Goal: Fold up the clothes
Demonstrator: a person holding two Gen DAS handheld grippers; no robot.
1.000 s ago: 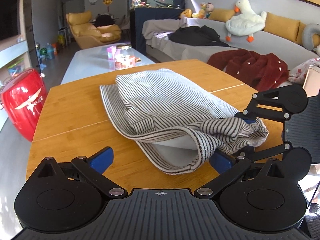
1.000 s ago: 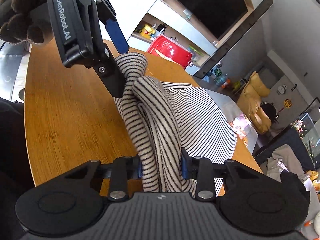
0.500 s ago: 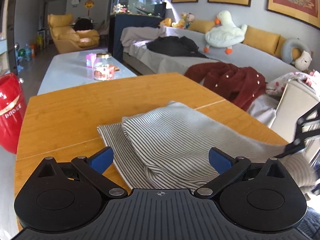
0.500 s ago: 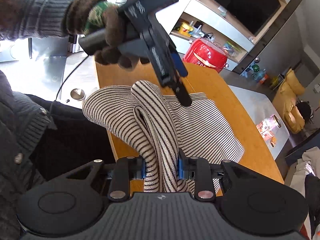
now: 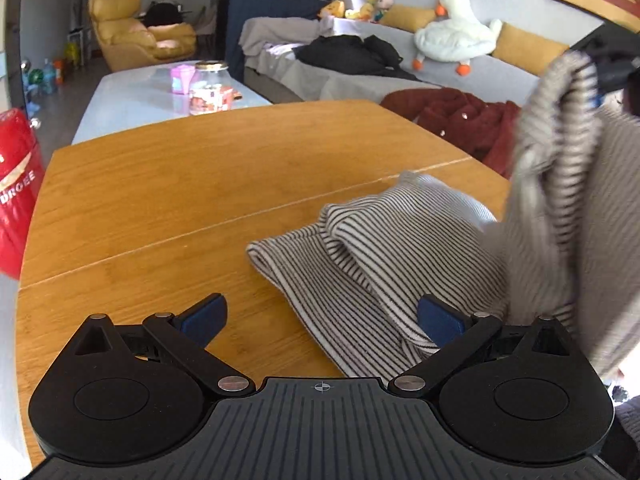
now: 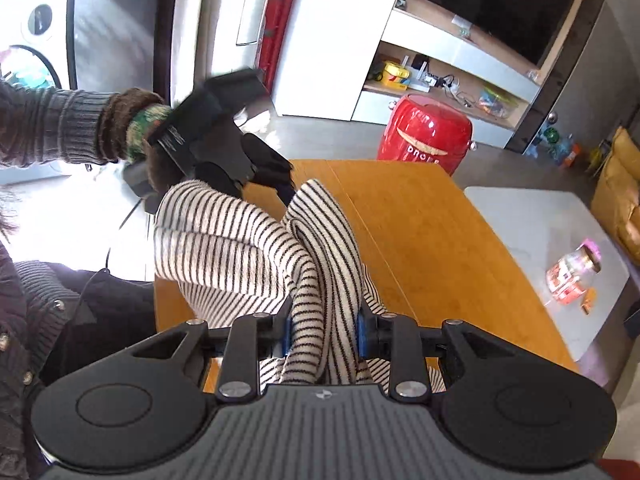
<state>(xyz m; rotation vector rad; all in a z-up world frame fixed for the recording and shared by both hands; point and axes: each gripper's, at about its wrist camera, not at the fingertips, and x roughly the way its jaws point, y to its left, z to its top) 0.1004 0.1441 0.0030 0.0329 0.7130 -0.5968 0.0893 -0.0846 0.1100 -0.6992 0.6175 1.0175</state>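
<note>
A black-and-white striped knit garment lies partly on the wooden table at its near right corner, and its right part is lifted high. My right gripper is shut on a bunched fold of the striped garment and holds it above the table. My left gripper is open, low over the table edge, with the garment's lower hem between and ahead of its blue pads. In the right wrist view the left gripper sits in a gloved hand behind the raised cloth.
A red round bin stands at the table's left. Beyond the table are a white coffee table with a jar, a grey sofa with a dark red garment, and a plush duck. The person's dark jacket is at the near edge.
The right gripper has lifted the garment's edge up and toward the near right corner, dragging the cloth off the table's middle. The left gripper stayed open and drew back toward the near edge.
</note>
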